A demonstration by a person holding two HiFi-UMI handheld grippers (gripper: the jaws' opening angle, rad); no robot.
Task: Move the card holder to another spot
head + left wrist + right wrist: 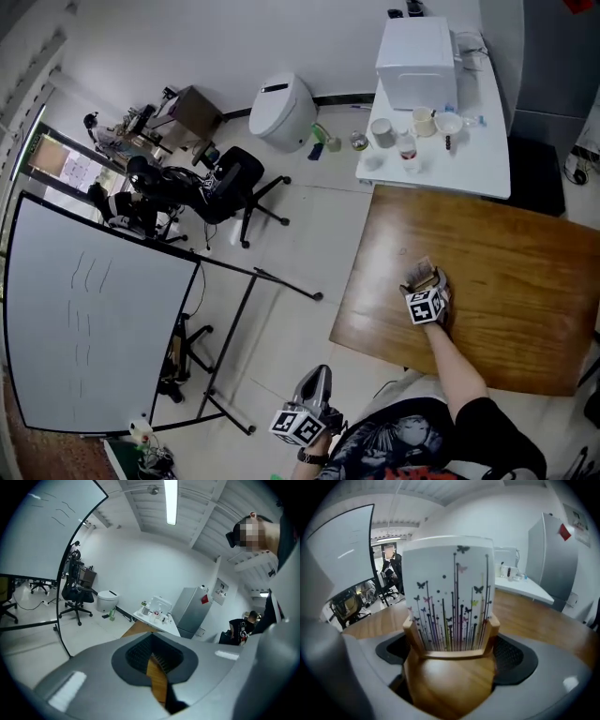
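One card holder (450, 681), holding butterfly-printed cards (450, 597), sits clamped in right tongs (452, 660).

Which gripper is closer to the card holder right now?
Right. The right gripper is shut on the card holder over the wooden table; the left gripper hangs off the table, over the floor beside the person.

The room is brightly and evenly lit from above by a ceiling light strip (171, 501), blown out to plain white in the left gripper view; a soft sheen is laid on the wooden surface (525, 272) and only faint shadows are cast on the floor (309, 234). Strong fisheye bending and dark corners are seen in both gripper views, and the near base of the card holder (450, 677) is rendered out of focus.
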